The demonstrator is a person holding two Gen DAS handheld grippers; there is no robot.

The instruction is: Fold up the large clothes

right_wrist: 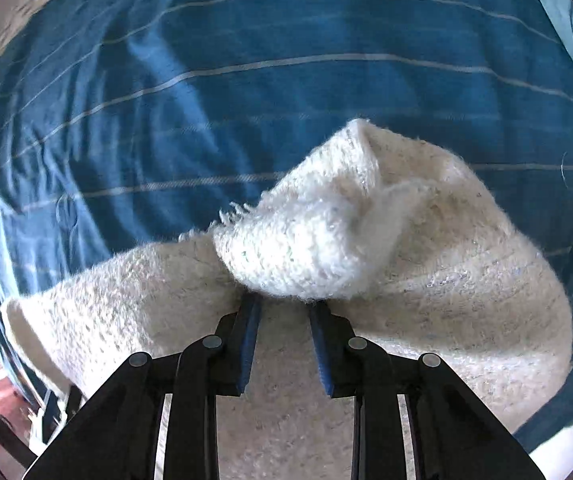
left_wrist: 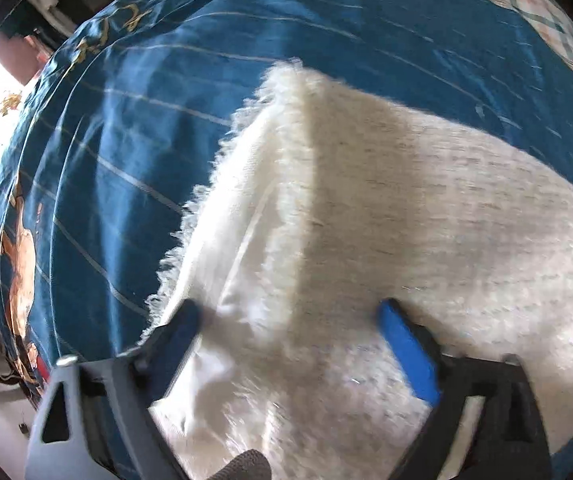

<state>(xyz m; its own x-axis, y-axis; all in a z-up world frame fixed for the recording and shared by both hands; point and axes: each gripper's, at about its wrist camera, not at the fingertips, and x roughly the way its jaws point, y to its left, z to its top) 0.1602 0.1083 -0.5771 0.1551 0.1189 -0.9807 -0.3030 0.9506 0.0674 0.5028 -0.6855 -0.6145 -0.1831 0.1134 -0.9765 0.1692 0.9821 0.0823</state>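
On my left side, the left gripper (left_wrist: 290, 316) points down over the white knitted garment (left_wrist: 386, 220), and its jaws stand wide apart with nothing pressed between them; the cloth lies under them. Outside the left jaw the fringed edge (left_wrist: 210, 196) of the garment runs away from me, and beyond it is the blue striped bed cover (left_wrist: 126, 120) that carries everything.

The right gripper (right_wrist: 284, 304) has its jaws narrow, with an open gap between the blue pads (right_wrist: 251, 344). A raised lump of the garment (right_wrist: 306, 232) sits just ahead of the tips and hides them, so I cannot tell whether they pinch the knit there or only touch it. The rest of the garment spreads flat to both sides of these jaws on the bed cover (right_wrist: 246, 80).

I judge that a fold was just laid down and the hold is being given up. To do this well, I would open the right jaws fully before lifting (the fluffy knit may catch on the pads), then rise straight up, so the folded layer is not dragged.
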